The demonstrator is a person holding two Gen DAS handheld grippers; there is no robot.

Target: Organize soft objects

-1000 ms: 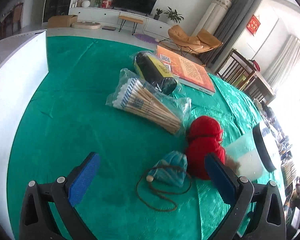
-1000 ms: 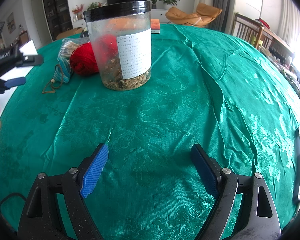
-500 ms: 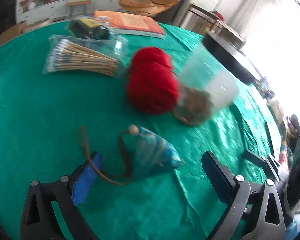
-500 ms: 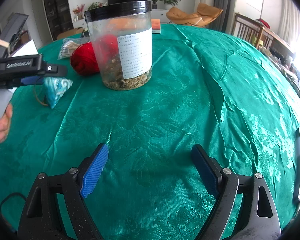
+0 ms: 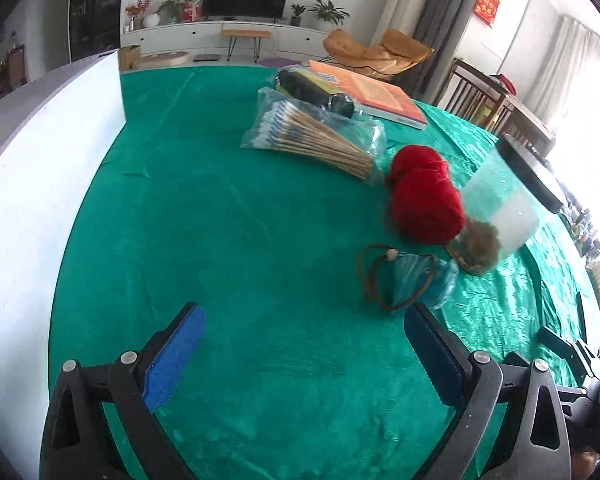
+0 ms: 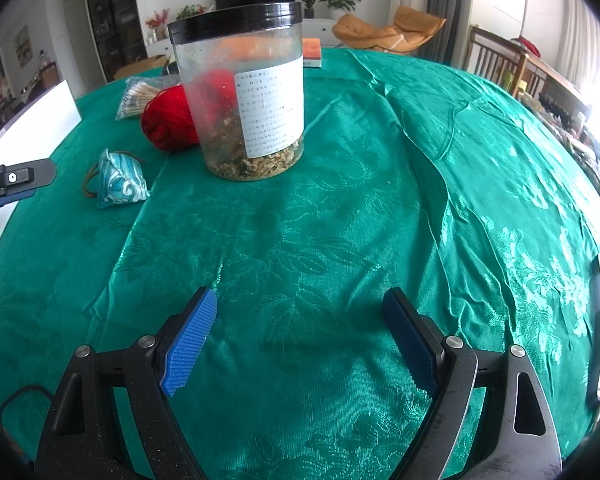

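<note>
A small blue patterned fabric pouch [image 5: 414, 280] with a brown cord lies on the green tablecloth, just ahead and right of my open, empty left gripper [image 5: 304, 344]. It also shows in the right wrist view [image 6: 118, 180]. A red yarn ball [image 5: 424, 196] sits behind it against a clear jar; it shows in the right wrist view [image 6: 168, 118] too. My right gripper [image 6: 300, 332] is open and empty over bare cloth, well short of the jar. The left gripper's tip [image 6: 18, 178] shows at the left edge of the right wrist view.
A clear jar with a black lid [image 6: 244, 92] holds dried bits; it also shows in the left wrist view [image 5: 500, 208]. A bag of cotton swabs [image 5: 316, 140], a dark wrapped roll [image 5: 312, 90] and an orange book [image 5: 372, 94] lie farther back. A white board [image 5: 40, 168] stands at left.
The left gripper carried the pouch toward the jar, set it down by the red yarn, and has pulled back from it, open. The right gripper has not moved.
</note>
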